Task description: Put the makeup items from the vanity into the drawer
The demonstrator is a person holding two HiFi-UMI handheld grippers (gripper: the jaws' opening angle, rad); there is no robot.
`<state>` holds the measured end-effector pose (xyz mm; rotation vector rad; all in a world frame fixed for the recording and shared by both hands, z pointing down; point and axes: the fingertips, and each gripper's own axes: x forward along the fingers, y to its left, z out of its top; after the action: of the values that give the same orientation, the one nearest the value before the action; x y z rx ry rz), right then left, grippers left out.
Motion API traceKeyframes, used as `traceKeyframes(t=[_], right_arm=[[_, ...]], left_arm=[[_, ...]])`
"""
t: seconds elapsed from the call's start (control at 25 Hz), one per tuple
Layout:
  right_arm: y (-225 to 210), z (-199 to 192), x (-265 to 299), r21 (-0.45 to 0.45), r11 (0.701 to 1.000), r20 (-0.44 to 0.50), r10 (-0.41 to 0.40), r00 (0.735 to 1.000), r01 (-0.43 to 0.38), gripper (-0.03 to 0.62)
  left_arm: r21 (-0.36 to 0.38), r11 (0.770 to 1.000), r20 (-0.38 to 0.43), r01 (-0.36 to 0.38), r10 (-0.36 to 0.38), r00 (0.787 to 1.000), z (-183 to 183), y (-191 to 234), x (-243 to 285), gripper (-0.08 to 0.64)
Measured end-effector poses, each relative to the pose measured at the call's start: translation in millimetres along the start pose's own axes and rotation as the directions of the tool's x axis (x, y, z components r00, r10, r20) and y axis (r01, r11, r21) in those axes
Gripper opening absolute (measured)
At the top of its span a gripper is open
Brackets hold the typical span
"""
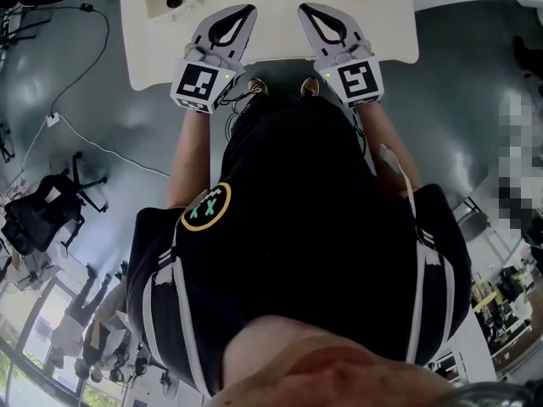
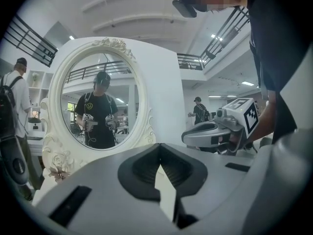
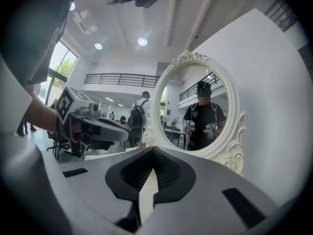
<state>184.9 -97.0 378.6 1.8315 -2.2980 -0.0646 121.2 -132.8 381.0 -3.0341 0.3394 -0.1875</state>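
**Vanity** [image 1: 153, 53]: white surface directly in front of the standing person, seen from above. An oval mirror [image 2: 100, 99] in a carved white frame stands upright at its back. The glass reflects the person in a black shirt, with a gripper in each hand.

**Left hand-held gripper** [image 1: 248, 11]: held about level over the surface, tips pointing toward the mirror. Its jaws are clenched tip to tip with nothing between them.

**Right hand-held gripper** [image 1: 305, 8]: just beside the left one but apart from it, pointing the same way. It is likewise clenched and empty (each gripper shows side-on in the other's view).

**Cream object** [image 1: 174, 0]: has a dark round opening and lies on the surface at its far left, clear of both grippers. It is too small to tell whether it is a makeup item.

**Surroundings**: grey floor [image 1: 458, 100]. A black office chair [image 1: 38, 219] stands well off to the person's left. A white cable [image 1: 93, 147] trails across the floor between the chair and the vanity.
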Motion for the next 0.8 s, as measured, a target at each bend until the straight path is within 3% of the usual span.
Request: traceKeyframes(t=[0.8], right_arm=[[-10.0, 10.2, 5.8, 0.001, 1.0, 0.028, 0.031, 0.999, -0.031, 0.02]], left_arm=[[0.013, 1.0, 0.01, -0.012, 0.012, 1.0, 7.9, -2.8, 15.9, 0.018]])
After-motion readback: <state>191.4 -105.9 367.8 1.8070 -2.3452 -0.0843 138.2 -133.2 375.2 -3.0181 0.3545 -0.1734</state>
